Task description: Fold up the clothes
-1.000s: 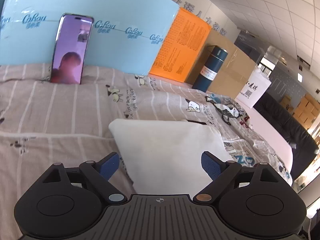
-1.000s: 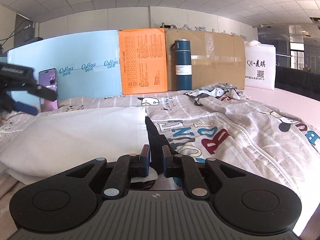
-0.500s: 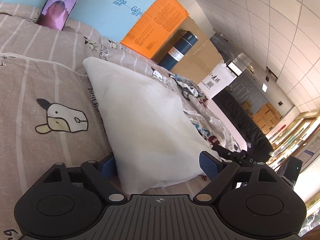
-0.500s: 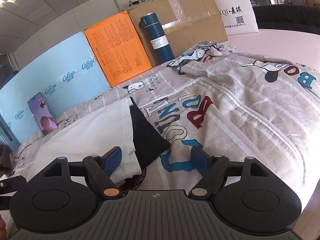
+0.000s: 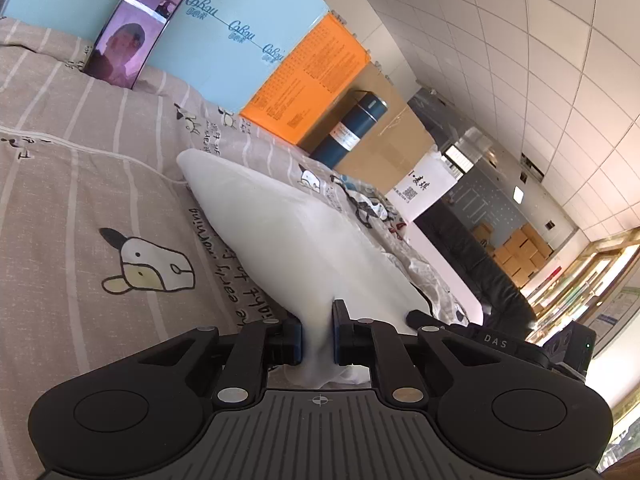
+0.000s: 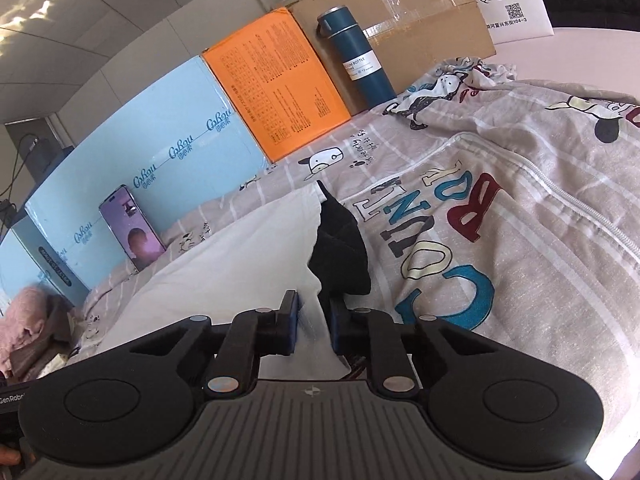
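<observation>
Because a fold needs 2 held points, we judge, our left gripper point(image 5: 317, 336) and right gripper point(image 6: 313, 326) at lower centre pinch the white cotton garment point(image 5: 288, 236), jaws nearly closed on it.

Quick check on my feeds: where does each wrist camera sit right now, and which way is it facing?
Left wrist: on the left gripper, looking along its fingers, shut on the white garment; phone at far left.
Right wrist: on the right gripper, fingers shut on the same garment's edge by a black piece.
Shared: garment, phone, blue bottle, orange box, cartoon bedsheet.
</observation>
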A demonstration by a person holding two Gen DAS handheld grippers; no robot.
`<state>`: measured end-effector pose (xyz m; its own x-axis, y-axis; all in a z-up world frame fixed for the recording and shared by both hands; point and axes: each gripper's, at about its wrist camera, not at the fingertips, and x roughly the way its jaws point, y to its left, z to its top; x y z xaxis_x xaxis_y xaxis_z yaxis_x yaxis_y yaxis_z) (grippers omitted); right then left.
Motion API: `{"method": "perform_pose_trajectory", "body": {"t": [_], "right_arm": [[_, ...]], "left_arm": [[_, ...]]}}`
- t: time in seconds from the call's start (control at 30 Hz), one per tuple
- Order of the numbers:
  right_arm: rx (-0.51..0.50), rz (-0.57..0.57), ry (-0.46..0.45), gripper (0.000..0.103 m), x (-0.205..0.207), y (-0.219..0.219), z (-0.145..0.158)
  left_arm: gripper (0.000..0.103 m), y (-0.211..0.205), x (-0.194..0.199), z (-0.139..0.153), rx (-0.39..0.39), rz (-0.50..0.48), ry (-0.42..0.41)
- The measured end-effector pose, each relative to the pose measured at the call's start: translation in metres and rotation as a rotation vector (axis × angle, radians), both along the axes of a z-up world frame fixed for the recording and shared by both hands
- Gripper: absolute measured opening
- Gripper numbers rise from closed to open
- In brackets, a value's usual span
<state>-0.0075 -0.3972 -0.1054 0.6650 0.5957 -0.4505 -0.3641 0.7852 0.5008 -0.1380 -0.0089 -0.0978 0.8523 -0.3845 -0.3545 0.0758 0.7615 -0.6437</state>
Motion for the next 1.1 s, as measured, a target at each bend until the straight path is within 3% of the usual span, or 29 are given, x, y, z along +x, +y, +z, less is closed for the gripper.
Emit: {"method": "perform_pose_trajectory", "body": {"t": [0.1,0.17,0.23,0.3,0.33,0.4,0.5,0.6,0.8,1.1], "right_arm": [[-0.008,0.036,0.000,0.012,-0.012,-0.001,0.005],[-0.065,0.040,-0.026,0.014,-0.016,0.000,0.004],[-0.100,0.026,-0.026,0.032,-0.015,-0.002,0.000],[-0.151,0.011,-0.035,0.047,-0.012,-0.002,0.000],[-0.171,0.010,-0.052,0.051,-0.011,-0.002,0.001],[-0.206,0.030,-0.107,0.055,-0.005,0.000,0.007],[-0.230,0.109,-0.186,0.070,0.015,0.004,0.018],[-0.221,0.204,-0.194,0.072,0.055,0.009,0.025],[-0.183,0.371,-0.113,0.074,0.142,0.032,0.024],[-0.229,0.518,-0.023,0.078,0.210,0.080,-0.003]], "left_arm": [[0.012,0.007,-0.011,0.001,0.019,0.009,0.014],[0.012,0.007,-0.012,-0.004,0.008,0.010,0.029],[0.014,0.007,-0.013,-0.009,-0.004,0.010,0.039],[0.022,0.008,-0.015,-0.013,-0.013,0.005,0.044],[0.026,0.009,-0.015,-0.014,-0.016,0.002,0.048],[0.043,0.008,-0.013,-0.016,-0.015,-0.006,0.060],[0.049,0.005,-0.010,-0.019,-0.010,-0.020,0.072],[0.052,0.002,-0.006,-0.020,-0.006,-0.030,0.075],[0.052,0.001,-0.005,-0.020,-0.007,-0.023,0.077],[0.052,-0.007,0.005,-0.018,0.032,-0.021,0.086]]}}
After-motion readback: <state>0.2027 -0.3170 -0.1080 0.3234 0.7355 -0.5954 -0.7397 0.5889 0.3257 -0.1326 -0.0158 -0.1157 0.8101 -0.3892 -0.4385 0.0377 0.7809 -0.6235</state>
